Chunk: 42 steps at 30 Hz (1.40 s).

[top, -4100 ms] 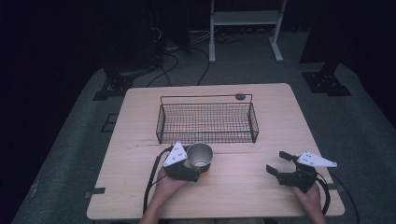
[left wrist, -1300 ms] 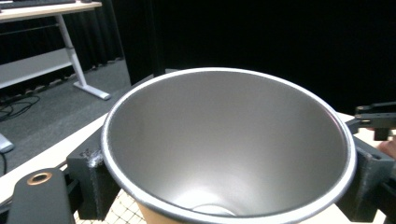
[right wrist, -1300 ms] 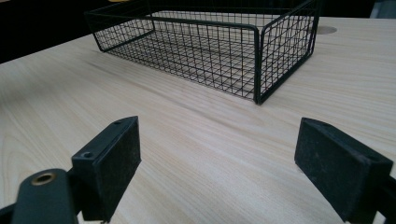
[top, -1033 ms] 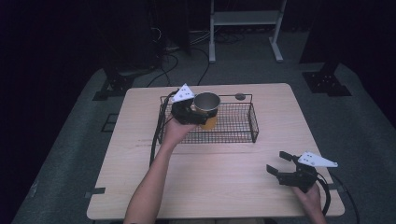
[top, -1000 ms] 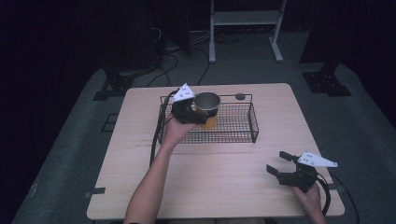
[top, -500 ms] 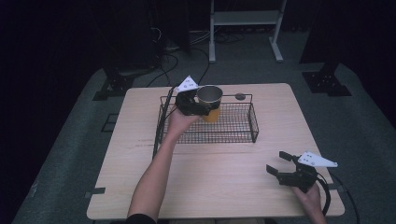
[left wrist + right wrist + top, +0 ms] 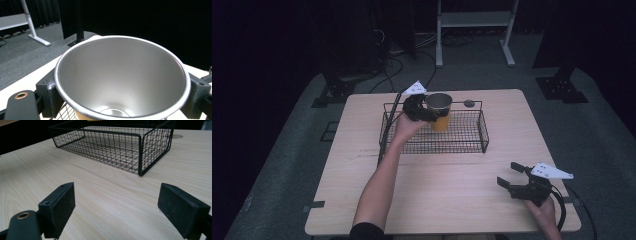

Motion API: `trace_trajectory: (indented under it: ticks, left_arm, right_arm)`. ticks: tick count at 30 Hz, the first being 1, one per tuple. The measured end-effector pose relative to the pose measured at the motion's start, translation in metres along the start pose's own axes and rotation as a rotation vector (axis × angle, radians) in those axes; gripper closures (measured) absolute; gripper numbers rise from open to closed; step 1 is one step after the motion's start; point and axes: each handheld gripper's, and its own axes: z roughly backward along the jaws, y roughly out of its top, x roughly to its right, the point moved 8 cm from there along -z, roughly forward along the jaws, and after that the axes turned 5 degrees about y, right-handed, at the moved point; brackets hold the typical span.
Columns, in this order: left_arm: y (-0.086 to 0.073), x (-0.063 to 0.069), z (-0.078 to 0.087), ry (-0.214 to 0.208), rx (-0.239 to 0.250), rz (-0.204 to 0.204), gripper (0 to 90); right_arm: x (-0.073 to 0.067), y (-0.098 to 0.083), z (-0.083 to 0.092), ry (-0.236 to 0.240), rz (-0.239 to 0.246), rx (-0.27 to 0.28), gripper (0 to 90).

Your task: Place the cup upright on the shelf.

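Note:
A yellow cup with a shiny metal inside hangs upright over the black wire basket, near its back left part. My left gripper is shut on the cup, one pad on each side of its rim. My right gripper rests near the table's front right corner, open, its pads wide apart with bare wood between them. From there the basket lies a little ahead.
The light wooden table has a round cable hole behind the basket. A white stand and cables lie on the grey floor beyond the table. Dark curtains surround the space.
My left gripper has carried the cup from the front of the table up and over the basket, drifting right and farther back in the last second. The right gripper has stayed still.

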Motion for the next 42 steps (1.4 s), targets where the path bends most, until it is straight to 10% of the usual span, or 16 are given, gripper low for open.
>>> trace_trajectory:
  ticks: [12,42]
  left_arm:
    - [-0.023,-0.002,-0.02,-0.095,-0.082,-0.014,12.2]
    - [-0.049,0.0,-0.043,-0.094,-0.257,-0.109,11.8]
  right_arm:
    - [0.0,0.0,0.0,0.004,-0.004,0.003,13.4]
    - [0.0,0.0,0.0,0.012,-0.002,0.004,13.4]
